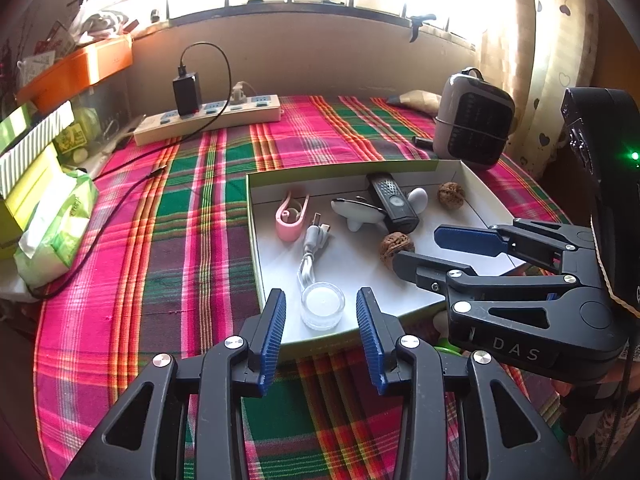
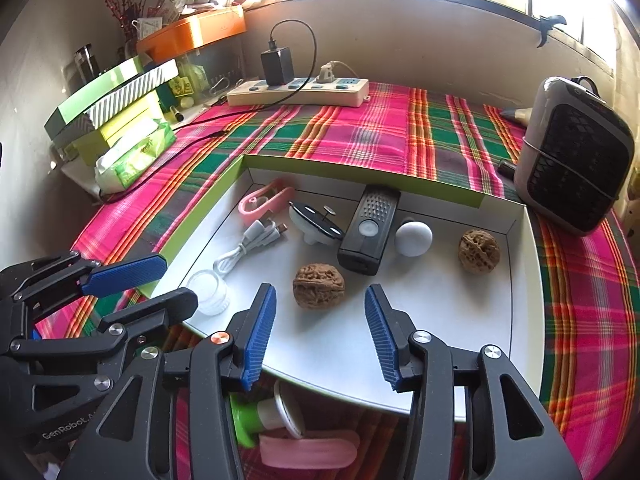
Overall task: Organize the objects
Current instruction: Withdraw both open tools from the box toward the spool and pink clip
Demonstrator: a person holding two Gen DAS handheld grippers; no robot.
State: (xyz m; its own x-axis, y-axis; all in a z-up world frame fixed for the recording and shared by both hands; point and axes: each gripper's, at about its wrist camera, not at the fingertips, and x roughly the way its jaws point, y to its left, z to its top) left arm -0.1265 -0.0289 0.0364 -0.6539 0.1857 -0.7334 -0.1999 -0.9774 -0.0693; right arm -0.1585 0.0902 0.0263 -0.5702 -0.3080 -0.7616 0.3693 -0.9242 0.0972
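Walnut lies in the tray before my right gripper, marked "DAS"; left gripper reads "GenRobot". Both jaws gape empty.

You are working over a table covered by a pink, green and red plaid cloth. Directly on the cloth lies an open, shallow box tray with green outer walls and a white inside, set near the middle. Along the far edge, by the wall, lies a cream power strip with a black charger plugged into it; its black cable trails across the cloth to your left. At the far right stands a grey heater, just beyond the tray's corner, with a small dark object beside its base. At the left edge rests a green tissue pack, beside stacked green and white boxes.
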